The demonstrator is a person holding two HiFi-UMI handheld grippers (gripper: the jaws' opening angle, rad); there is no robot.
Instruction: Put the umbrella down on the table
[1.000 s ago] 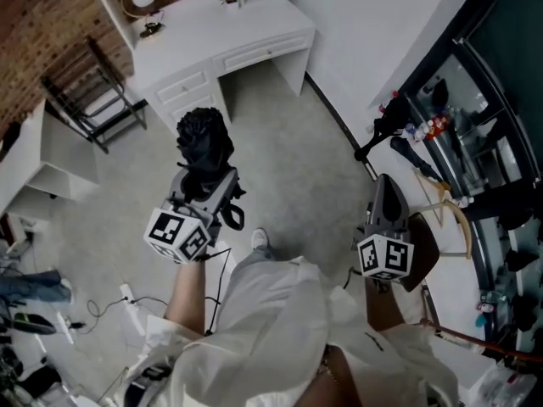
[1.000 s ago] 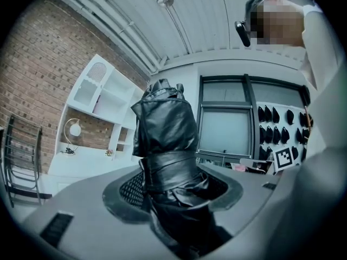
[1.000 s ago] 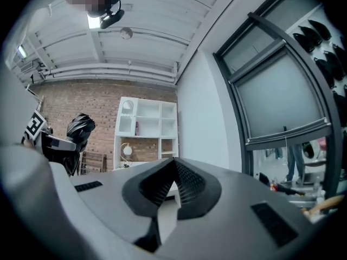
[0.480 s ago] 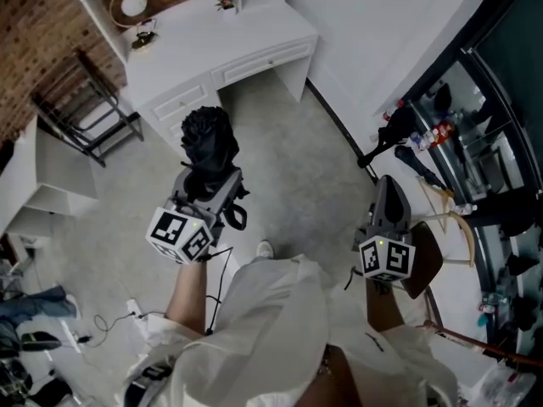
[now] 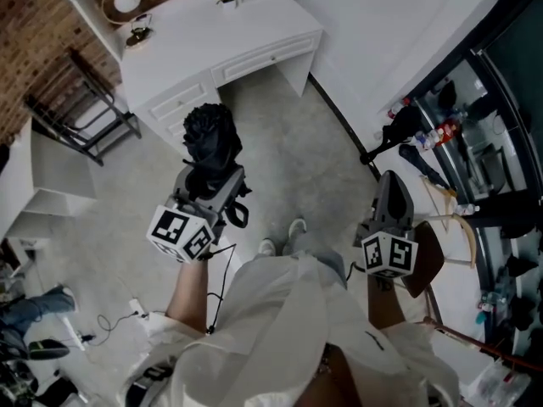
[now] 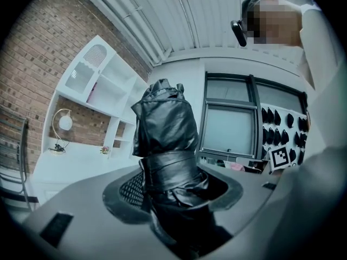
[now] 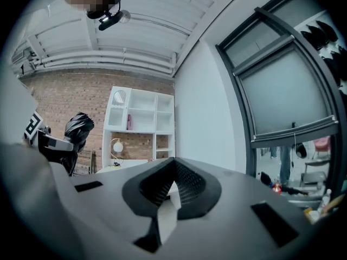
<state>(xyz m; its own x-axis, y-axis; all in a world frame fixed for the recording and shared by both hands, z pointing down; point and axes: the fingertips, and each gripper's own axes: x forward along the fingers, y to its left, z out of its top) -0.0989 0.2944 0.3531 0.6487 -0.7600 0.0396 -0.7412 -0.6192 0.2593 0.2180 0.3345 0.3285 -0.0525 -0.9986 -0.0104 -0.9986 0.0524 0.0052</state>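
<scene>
As the left gripper (image 6: 172,196) clamps it, the umbrella (image 6: 164,126) juts forward.

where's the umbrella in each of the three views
Head view: the umbrella stands left of centre, clamped in the left gripper.
Left gripper view: umbrella fills the centre, between the jaws.
Right gripper view: umbrella small, at the far left.
Shared landmark: the round lamp, top left, left, centre-left.
</scene>
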